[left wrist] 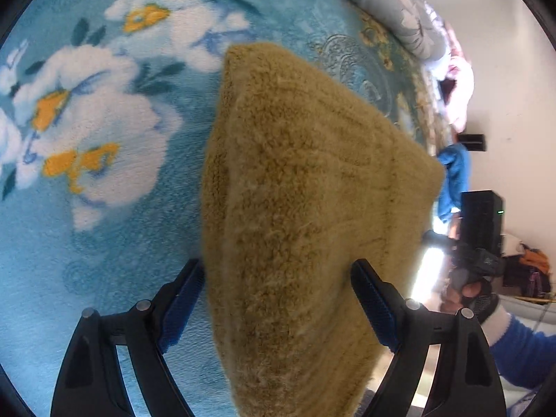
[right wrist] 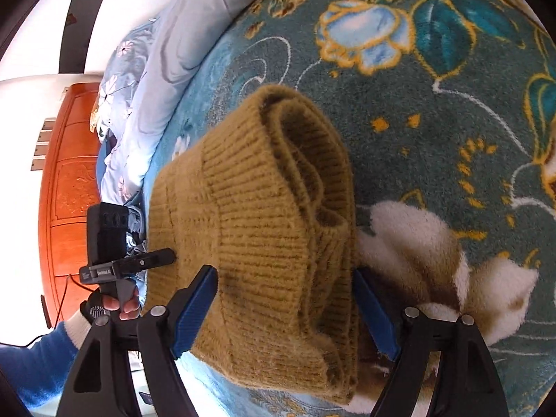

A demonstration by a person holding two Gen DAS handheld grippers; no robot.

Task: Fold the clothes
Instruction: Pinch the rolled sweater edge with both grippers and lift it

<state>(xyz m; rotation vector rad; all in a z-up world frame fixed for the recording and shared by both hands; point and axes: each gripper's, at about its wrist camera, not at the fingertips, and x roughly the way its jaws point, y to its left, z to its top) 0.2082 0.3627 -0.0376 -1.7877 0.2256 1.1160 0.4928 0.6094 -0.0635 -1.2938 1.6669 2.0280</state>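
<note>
The mustard knitted sweater is carried clear of the floral blanket on the bed, slung between the two tools. In the left wrist view the left hand-held gripper has its blue-padded fingers spread fairly wide, with a thick folded bundle of the knit filling the gap between them; the pads are seen pressed against the cloth on both sides, so the bundle is judged to be clamped rather than merely resting there. From this tool the sweater runs forward and away, tapering to a rounded folded end ahead of the fingertips.

In the right wrist view the right hand-held gripper is likewise set wide about the ribbed hem end of the same sweater, whose stacked layers are seen edge-on just ahead of the fingertips. The long axis of the garment is judged to lie between the two tools, each tool being visible at the far side of the other's view. A cream fleece garment lies on the blanket below and to the right of the right tool, close under the hanging knit. The coming move is judged to be lowering the bundle; both ends would need to come down level, clear of the fleece.
</note>
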